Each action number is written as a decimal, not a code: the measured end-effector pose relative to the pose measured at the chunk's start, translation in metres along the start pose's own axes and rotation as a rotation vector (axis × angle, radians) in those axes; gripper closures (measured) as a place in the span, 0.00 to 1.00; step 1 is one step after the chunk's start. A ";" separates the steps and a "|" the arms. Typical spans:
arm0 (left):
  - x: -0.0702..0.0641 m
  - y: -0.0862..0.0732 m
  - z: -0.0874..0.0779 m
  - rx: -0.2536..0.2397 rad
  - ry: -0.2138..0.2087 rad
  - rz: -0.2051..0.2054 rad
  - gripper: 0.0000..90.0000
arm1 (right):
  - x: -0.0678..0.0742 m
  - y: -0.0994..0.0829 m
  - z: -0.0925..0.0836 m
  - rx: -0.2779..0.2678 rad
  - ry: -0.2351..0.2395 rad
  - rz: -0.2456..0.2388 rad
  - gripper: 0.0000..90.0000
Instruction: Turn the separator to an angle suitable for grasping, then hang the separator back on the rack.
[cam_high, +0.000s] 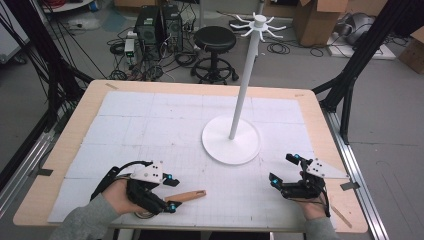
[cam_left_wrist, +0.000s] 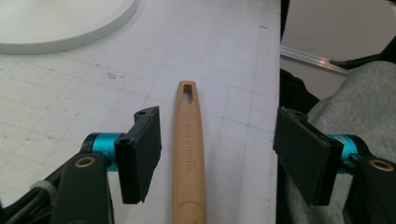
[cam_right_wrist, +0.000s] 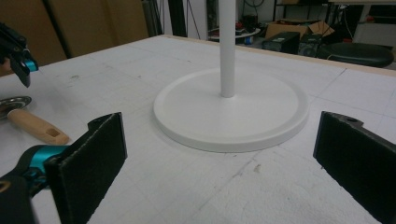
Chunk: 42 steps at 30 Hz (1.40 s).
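In the high view, the left gripper (cam_high: 171, 192) lay low over the near-left part of the table (cam_high: 75, 145), its jaws apart and pointing toward the right. A wooden handle (cam_high: 190, 195) ran out from between them, its long axis roughly level across the table with the free end aimed at the right gripper (cam_high: 283, 170). The left one was plainly the nearer; the right sat well apart at the near-right, jaws also apart and gripping nothing. A glint of metal (cam_high: 145, 214) showed just under the left hand, likely the head of the utensil, though that was hard to tell there. The white stand (cam_high: 231, 140) stood between and beyond both grippers.

In the left gripper view, the handle (cam_left_wrist: 188, 149) lay flat on the mat, running straight away from the camera along the jaws' own direction. It sat between the two pads, nearer the left pad (cam_left_wrist: 140, 154), with a clear gap on each side, so the pads did not press on it. The hanging slot at its far end showed well, which the high view did not give. I judged a grip would only need the jaws to close where they were.

In the right gripper view, the jaws stood wide with bare mat between them. The stand's base (cam_right_wrist: 271, 126) lay ahead. At far left the handle (cam_right_wrist: 37, 127) joined a round metal head (cam_right_wrist: 14, 103), which confirmed the utensil's head end lay toward the left gripper (cam_right_wrist: 21, 60).
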<state>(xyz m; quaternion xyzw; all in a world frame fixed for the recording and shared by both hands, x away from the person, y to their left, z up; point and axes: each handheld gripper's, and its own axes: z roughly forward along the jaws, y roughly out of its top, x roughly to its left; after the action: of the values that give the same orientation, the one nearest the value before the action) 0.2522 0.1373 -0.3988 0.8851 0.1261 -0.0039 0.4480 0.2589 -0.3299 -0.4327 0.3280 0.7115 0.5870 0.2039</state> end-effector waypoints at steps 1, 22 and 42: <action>0.000 0.000 0.000 0.005 0.011 -0.010 0.33 | 0.000 0.000 0.000 -0.002 -0.001 -0.002 0.02; 0.004 -0.007 0.009 0.164 -0.039 -0.005 0.09 | -0.002 -0.001 0.000 0.008 -0.003 0.001 0.02; 0.012 -0.009 0.015 0.225 -0.051 -0.011 0.18 | -0.004 -0.002 0.000 0.021 -0.020 0.003 0.02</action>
<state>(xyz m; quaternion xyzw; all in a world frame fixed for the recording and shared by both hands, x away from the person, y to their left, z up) 0.2633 0.1335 -0.4165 0.9287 0.1184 -0.0430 0.3489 0.2609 -0.3330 -0.4349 0.3370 0.7152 0.5764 0.2066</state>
